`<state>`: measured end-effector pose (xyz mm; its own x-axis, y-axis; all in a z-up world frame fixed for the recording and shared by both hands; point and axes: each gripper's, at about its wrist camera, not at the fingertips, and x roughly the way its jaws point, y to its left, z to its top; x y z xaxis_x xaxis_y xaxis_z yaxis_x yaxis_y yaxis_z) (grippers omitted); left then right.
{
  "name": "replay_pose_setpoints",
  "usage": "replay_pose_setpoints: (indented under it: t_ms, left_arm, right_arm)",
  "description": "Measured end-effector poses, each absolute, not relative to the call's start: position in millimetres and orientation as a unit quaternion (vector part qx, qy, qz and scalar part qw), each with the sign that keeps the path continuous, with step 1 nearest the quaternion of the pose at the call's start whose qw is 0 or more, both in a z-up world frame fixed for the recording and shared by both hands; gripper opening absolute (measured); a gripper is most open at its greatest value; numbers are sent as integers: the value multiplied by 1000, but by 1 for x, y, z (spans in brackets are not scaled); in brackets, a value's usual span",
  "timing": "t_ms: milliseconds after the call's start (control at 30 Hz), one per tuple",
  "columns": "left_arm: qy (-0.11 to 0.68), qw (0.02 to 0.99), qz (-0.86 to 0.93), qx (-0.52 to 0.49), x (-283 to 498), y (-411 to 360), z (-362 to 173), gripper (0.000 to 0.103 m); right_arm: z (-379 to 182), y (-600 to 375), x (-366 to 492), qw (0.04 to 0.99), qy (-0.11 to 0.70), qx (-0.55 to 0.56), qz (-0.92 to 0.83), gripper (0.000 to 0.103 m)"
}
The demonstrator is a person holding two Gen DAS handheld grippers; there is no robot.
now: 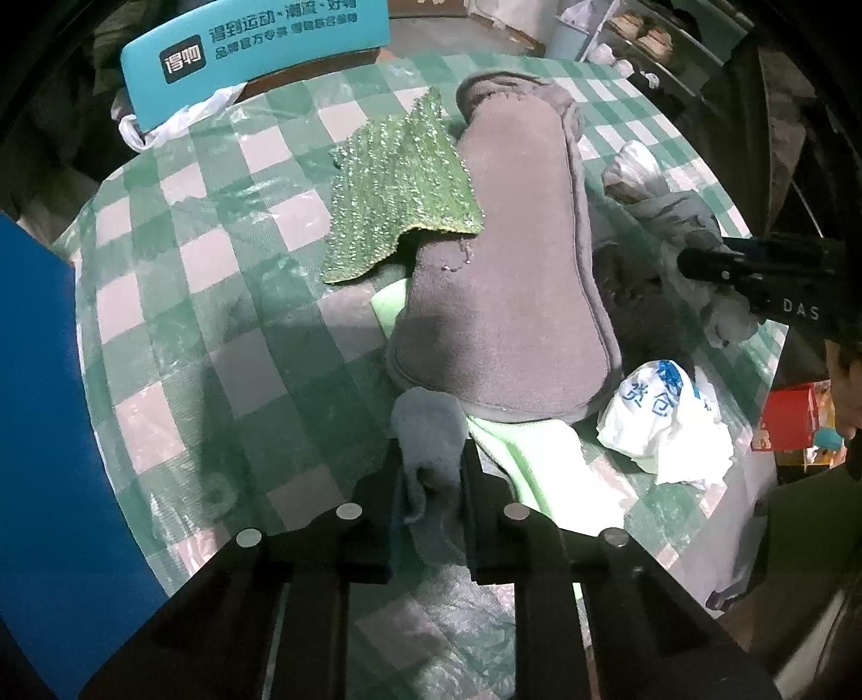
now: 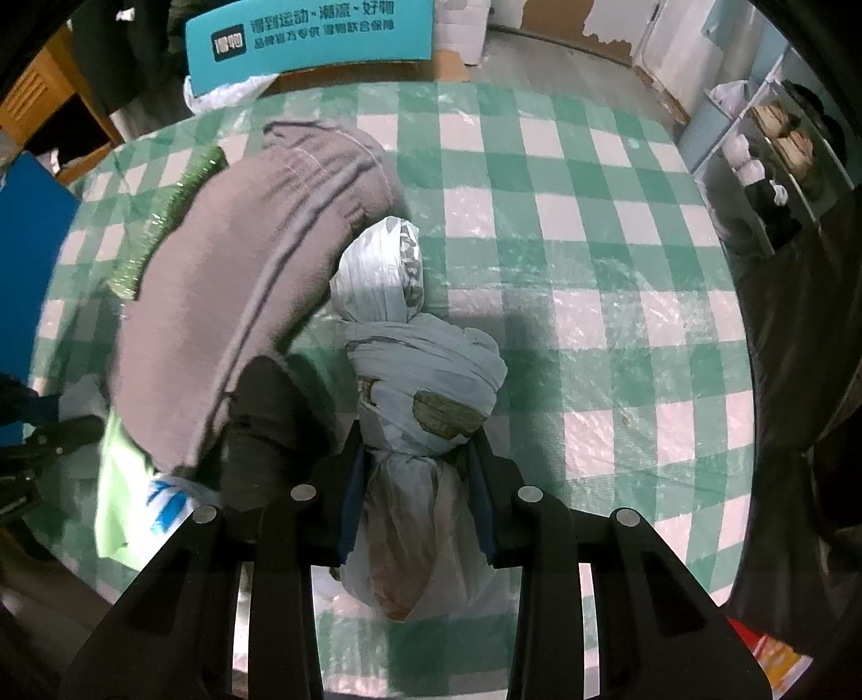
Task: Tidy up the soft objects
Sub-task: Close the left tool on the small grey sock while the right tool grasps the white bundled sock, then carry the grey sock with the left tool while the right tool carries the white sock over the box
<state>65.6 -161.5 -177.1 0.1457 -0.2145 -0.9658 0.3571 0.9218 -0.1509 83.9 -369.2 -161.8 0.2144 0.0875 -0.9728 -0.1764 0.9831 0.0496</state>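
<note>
My left gripper (image 1: 431, 463) is shut on a small grey-blue cloth (image 1: 428, 431) near the table's front. Just beyond it lies a long brown plush pad (image 1: 501, 280) on a light green cloth (image 1: 517, 452), with a glittery green cloth (image 1: 398, 188) draped over its far left side. My right gripper (image 2: 420, 457) is shut on a knotted pale plastic bag bundle (image 2: 420, 371), which rests on the table. The brown pad (image 2: 242, 301) lies to the bundle's left. The right gripper also shows in the left wrist view (image 1: 765, 269) at the right.
The round table (image 2: 592, 269) has a green-white checked cover. A crumpled white bag with blue print (image 1: 668, 420) lies right of the pad. A teal sign (image 1: 253, 48) stands at the far edge. A blue panel (image 1: 37, 431) is at left, shelves (image 2: 765, 140) at right.
</note>
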Motion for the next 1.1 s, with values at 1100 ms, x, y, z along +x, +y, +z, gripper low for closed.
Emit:
replay_pose_setpoints:
  t_ms: [1100]
  left_arm:
    - [559,811,-148,88,46,-131,-100,17]
  right_arm:
    - [-89,-316,68,812,561,-45,152,32]
